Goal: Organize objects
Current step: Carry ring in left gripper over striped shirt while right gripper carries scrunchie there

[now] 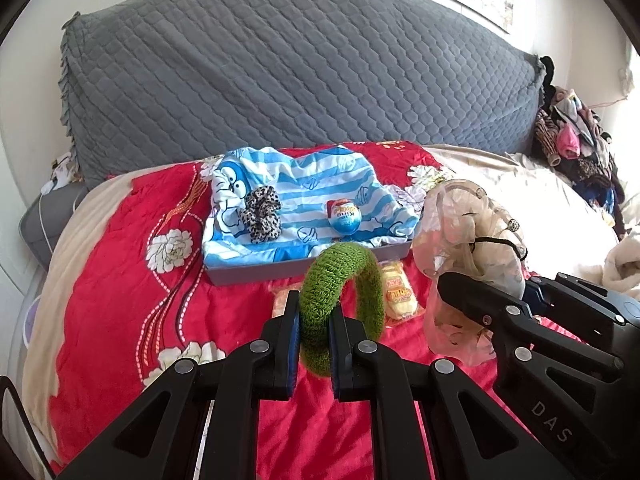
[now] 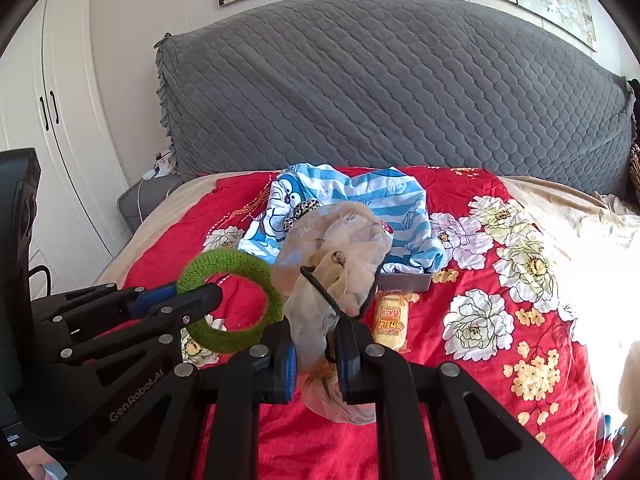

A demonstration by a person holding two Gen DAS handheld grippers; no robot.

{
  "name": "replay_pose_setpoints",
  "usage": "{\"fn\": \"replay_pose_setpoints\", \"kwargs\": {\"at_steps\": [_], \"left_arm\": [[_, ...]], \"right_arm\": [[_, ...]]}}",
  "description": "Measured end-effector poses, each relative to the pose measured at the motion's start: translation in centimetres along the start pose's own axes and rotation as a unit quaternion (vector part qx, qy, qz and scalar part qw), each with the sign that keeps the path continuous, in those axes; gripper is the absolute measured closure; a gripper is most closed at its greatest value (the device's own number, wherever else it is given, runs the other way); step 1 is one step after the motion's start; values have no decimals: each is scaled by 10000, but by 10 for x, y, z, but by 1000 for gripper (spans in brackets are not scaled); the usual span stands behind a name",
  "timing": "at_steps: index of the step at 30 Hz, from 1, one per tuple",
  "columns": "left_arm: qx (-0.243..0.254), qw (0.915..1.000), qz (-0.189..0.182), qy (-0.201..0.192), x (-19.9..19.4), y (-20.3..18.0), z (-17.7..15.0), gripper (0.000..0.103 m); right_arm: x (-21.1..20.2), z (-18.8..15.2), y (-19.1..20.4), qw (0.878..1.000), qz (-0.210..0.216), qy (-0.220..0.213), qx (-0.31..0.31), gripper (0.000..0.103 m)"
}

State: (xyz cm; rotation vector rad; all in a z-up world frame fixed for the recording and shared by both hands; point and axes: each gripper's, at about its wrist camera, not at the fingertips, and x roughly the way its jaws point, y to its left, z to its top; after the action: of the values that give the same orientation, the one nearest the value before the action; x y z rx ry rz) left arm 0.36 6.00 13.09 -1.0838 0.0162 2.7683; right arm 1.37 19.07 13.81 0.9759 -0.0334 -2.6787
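My left gripper is shut on a green knitted ring, holding it upright above the red floral bedspread. Close on its right, my right gripper is shut on a sheer beige scrunchie with a black elastic band. In the right wrist view the left gripper and green ring appear at the left. Beyond both lies a grey tray lined with a blue striped cloth. It holds a leopard scrunchie and a blue chocolate egg.
A yellow snack packet lies on the bedspread just in front of the tray, and another packet is partly hidden behind my left finger. A grey quilted headboard backs the bed. Piled clothes sit far right; a white wardrobe stands left.
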Motion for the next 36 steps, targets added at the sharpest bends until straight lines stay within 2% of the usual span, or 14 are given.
{"fn": "replay_pose_setpoints", "kwargs": {"at_steps": [17, 36], "left_arm": [[-167, 9998, -62, -21, 39, 15, 32, 91], [-168, 9998, 47, 19, 103, 34, 62, 91]], "right_arm": [[27, 30, -15, 9999, -28, -160, 39, 88], [88, 57, -22, 9995, 170, -248, 49, 88]]}}
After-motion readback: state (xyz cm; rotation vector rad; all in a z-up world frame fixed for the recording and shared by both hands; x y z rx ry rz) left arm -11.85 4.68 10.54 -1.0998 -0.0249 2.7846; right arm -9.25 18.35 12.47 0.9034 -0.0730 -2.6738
